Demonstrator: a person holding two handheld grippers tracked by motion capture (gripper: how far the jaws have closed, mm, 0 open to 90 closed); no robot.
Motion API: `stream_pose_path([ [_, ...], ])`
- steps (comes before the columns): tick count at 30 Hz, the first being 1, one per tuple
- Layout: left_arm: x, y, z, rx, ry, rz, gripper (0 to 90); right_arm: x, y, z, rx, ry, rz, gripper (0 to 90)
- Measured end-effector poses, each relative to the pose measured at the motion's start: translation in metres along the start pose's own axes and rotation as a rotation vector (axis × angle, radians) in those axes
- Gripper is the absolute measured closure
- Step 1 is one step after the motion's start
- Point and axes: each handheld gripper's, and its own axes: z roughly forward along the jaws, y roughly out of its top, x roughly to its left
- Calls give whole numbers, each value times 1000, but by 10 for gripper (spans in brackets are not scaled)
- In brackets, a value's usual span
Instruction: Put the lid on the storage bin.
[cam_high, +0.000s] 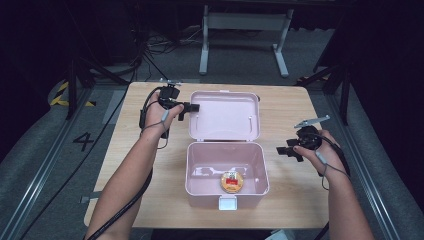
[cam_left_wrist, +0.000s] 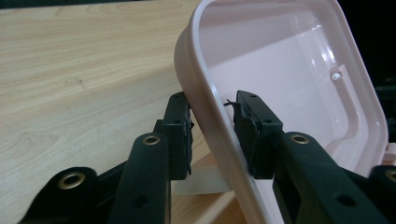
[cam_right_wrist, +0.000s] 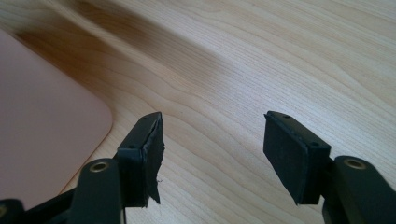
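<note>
We count one pink box (cam_high: 227, 175) holding one tin (cam_high: 232, 181), at lower centre. Our left gripper (cam_left_wrist: 212, 133) clamps the lid (cam_left_wrist: 280, 70) rim at upper left; our right gripper (cam_right_wrist: 212, 154) hovers level, jaws apart.

A black number "4" stood on the grey carpeted floor (cam_high: 82, 141); the round tin's red label (cam_high: 231, 178) was too small to read.

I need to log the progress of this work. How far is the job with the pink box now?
Done, as it looks: a round orange item lies inside the open pink box. In hand: the left gripper has its pads on either side of the rim of the lid, which is raised off the table. The right gripper hangs open over the table beside the box. Probably left: swinging the lid over and shutting the white latch.
</note>
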Motion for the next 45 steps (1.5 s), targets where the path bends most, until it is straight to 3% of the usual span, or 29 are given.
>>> stream_pose_path([
  [5, -7, 3, -8, -22, -4, 11, 695, 0, 0, -1, 1, 1, -1, 384],
  [16, -22, 5, -29, -74, -22, 75, 724, 4, 1, -4, -4, 5, -6, 390],
  [25, -35, 4, -45, -90, -13, 128, 737, 9, 3, -5, 5, 13, -19, 395],
  [28, -43, 3, -55, -93, 0, 170, 740, 12, 4, -8, 6, 14, -22, 402],
  [34, -54, -1, -65, -99, 16, 208, 742, 16, 5, -14, 2, 25, -21, 422],
  [45, -71, -11, -83, -120, 4, 270, 735, 24, 7, -23, 0, 50, -35, 428],
])
